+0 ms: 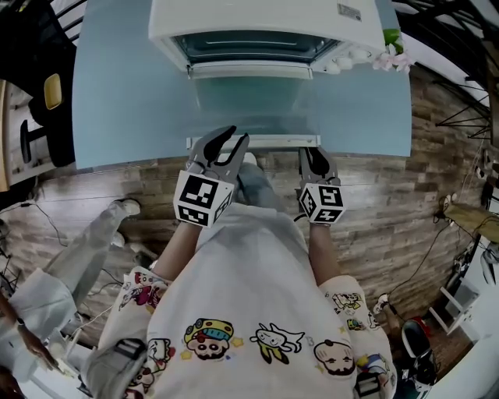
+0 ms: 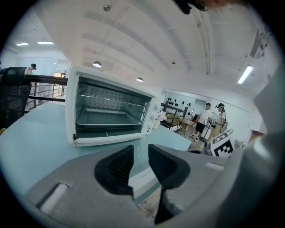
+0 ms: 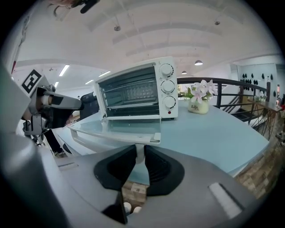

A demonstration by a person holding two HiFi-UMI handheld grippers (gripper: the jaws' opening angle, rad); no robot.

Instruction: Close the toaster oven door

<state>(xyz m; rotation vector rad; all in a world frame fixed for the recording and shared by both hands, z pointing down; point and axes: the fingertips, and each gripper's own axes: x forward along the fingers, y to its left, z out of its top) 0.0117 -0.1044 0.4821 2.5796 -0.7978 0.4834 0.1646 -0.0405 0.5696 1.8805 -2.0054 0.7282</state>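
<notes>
Pale blue table (image 1: 109, 117) holds the toaster oven (image 1: 249, 19) at its far edge, door (image 1: 245, 105) down flat; your right gripper (image 1: 314, 153) pinches the handle (image 1: 273, 141) near one end, left gripper (image 1: 232, 140) open, so lifting could slip.

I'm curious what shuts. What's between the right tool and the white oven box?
The open glass oven door, lying flat; the right tool grips its white handle bar. The head view shows it.

Glass oven door (image 1: 249, 109) horiz. (fully open)
</notes>
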